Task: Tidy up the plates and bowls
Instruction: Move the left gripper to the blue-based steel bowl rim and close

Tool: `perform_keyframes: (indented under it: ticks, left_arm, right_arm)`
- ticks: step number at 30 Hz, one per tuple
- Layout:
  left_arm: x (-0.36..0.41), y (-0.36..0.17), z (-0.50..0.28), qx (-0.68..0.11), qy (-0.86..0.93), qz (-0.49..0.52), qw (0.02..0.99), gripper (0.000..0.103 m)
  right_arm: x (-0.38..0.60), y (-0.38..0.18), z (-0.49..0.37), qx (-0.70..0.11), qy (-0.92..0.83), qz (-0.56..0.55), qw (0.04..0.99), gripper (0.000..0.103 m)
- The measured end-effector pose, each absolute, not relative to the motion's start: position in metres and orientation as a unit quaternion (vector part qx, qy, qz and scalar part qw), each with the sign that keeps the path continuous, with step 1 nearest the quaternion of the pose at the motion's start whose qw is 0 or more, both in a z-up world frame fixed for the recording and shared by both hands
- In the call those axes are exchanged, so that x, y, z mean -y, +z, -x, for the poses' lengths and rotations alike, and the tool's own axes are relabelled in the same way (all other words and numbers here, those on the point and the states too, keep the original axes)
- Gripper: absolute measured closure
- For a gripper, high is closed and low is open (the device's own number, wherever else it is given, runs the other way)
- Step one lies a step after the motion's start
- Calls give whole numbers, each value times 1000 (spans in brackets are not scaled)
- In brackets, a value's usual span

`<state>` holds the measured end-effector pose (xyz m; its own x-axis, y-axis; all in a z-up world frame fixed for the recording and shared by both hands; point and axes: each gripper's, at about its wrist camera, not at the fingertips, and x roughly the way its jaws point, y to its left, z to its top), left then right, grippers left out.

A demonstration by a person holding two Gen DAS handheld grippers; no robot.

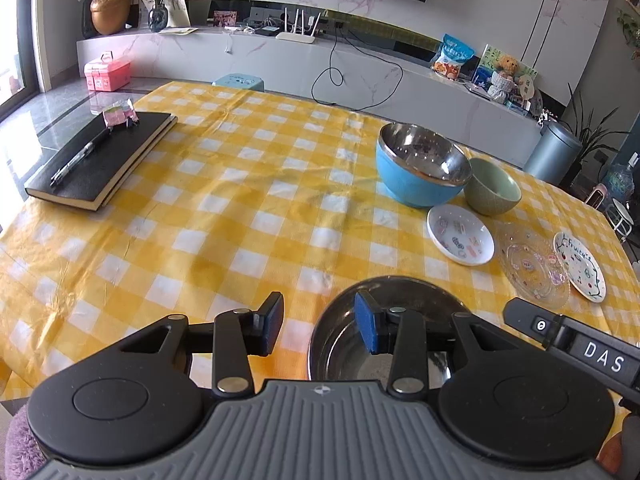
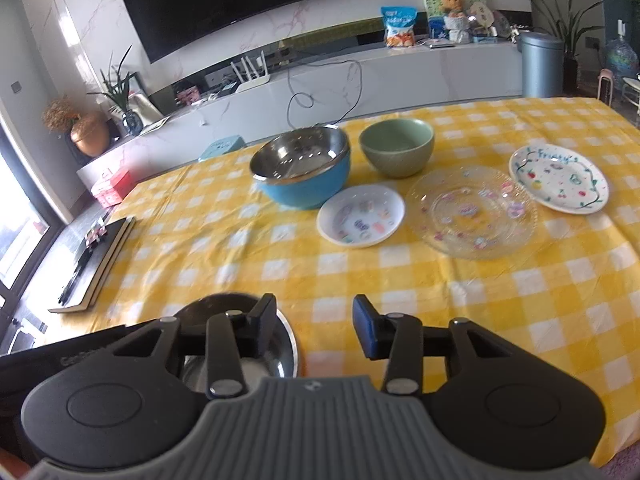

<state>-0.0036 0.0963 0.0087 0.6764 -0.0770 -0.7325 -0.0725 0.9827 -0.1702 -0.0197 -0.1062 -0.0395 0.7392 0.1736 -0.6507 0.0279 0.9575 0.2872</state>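
Table (image 1: 208, 216) under a yellow-and-white checked cloth, dishes grouped toward its right half. Left gripper (image 1: 320, 326) sits low at the near edge, jaws spread, nothing between them; its right finger hangs over a steel bowl (image 1: 340, 344) at the near edge of the table — contact with the rim cannot be told from this view. Right gripper (image 2: 316, 328) is also spread and empty, with the same steel bowl (image 2: 280, 344) under its left finger and bare cloth between the fingers.

Farther back:
- blue bowl with steel lining (image 1: 420, 168) (image 2: 304, 172), upright, the largest piece
- green bowl (image 1: 494, 188) (image 2: 396, 148) just right of it; the two look to be touching in the left wrist view, slightly apart in the right wrist view
- small white plate with printed motifs (image 1: 460, 234) (image 2: 360, 216) in front of the two bowls
- clear glass plate (image 1: 532, 266) (image 2: 472, 212) to its right, close beside it
- white plate with fruit drawings (image 1: 580, 266) (image 2: 558, 180) farthest right — its edge seems to overlap the glass plate in the left wrist view, apart from it in the right wrist view

Black notebook (image 1: 100, 160) with a pen (image 1: 78, 158) on its cover lies at the left side, well apart from the dishes.
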Motion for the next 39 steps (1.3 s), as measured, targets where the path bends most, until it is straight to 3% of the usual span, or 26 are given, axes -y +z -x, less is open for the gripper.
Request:
perform_keyframes:
  ticks: [18,29,32,39]
  left_arm:
    - [-61,32,-61,-396,-71,48,914,57]
    - [-51,28,-148,-431,-95,41,896,57]
    - [-51,22,-173,-432,-85,25,898,49]
    - [-57,-3,-221,-448,-71,59,889,48]
  right_arm:
    - [141,-33,-35,-350,-1,-121,929,59]
    - [140,-30,-112,-371,11,-121,921,59]
    - [138,-35,-135,-381,10,-119,917,59]
    - [137,-53,-180,-411,3,-146,900,59]
